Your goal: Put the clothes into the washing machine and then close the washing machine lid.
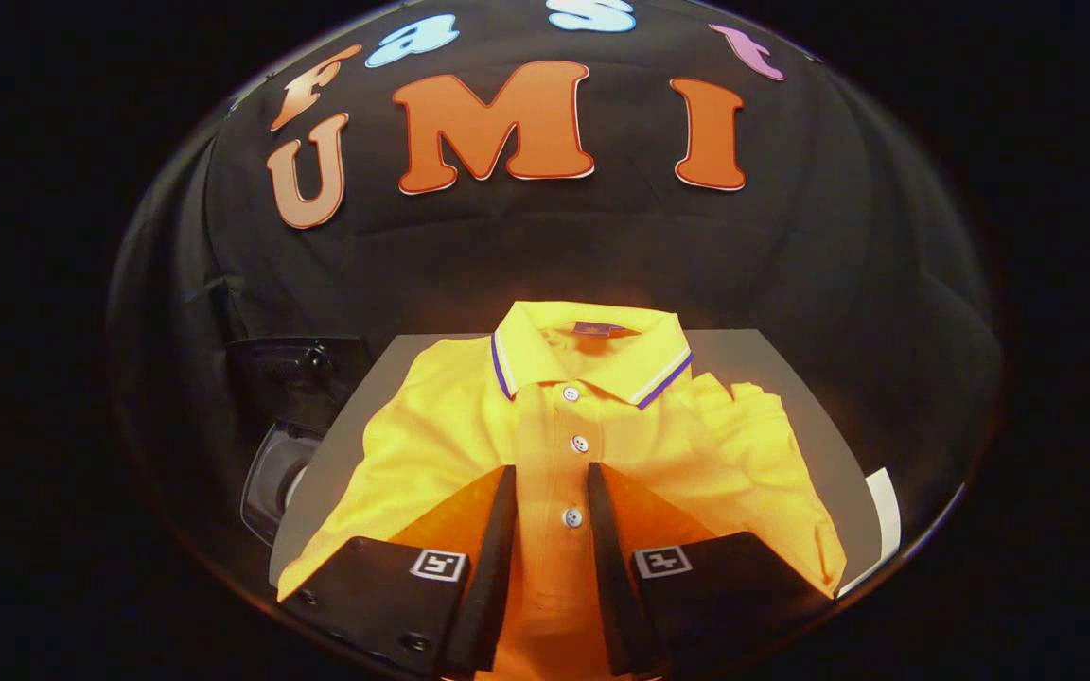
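Note:
A yellow polo shirt (pixel 469 426) lies folded on a grey tabletop (pixel 753 364), collar away from me, with a striped collar edge and a buttoned placket. My gripper (pixel 551 468) is low over the shirt's front with its fingers apart. The placket and its lowest button run through the gap between them. The fingertips (pixel 505 482) reach about mid-chest of the shirt, and I cannot tell whether they touch the cloth. To the left of the table, lower down, stands a small washing machine (pixel 275 478) with a dark raised part (pixel 294 374) above its rounded opening.
The black booth cloth hangs close behind the table. A white sheet or board (pixel 886 515) pokes out at the table's right edge, beyond the shirt's sleeve. Bare grey table shows at both far corners.

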The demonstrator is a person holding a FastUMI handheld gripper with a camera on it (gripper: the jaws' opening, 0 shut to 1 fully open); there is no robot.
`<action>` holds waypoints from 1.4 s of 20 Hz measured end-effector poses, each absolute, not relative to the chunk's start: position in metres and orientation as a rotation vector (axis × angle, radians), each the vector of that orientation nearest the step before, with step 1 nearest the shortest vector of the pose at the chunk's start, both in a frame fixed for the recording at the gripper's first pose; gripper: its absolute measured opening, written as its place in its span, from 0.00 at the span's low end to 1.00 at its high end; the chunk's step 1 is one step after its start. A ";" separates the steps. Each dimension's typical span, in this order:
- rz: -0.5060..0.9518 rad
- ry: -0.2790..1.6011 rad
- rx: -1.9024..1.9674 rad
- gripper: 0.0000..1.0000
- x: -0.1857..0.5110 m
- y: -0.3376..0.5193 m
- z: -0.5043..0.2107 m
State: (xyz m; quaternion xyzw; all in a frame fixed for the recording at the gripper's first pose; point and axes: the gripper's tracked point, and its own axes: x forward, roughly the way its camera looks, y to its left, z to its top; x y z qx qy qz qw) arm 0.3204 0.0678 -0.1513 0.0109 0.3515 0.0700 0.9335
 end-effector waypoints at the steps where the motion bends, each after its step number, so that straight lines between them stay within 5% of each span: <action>1: 0.133 0.717 0.031 0.35 0.321 0.068 -0.153; 3: 0.135 0.704 0.034 0.21 0.323 0.069 -0.154; 7: 0.143 0.602 0.104 0.09 0.325 0.065 -0.145; 17: 0.181 0.157 0.051 0.08 0.258 0.093 -0.047; 28: 0.178 -0.062 0.080 0.08 0.186 0.173 0.004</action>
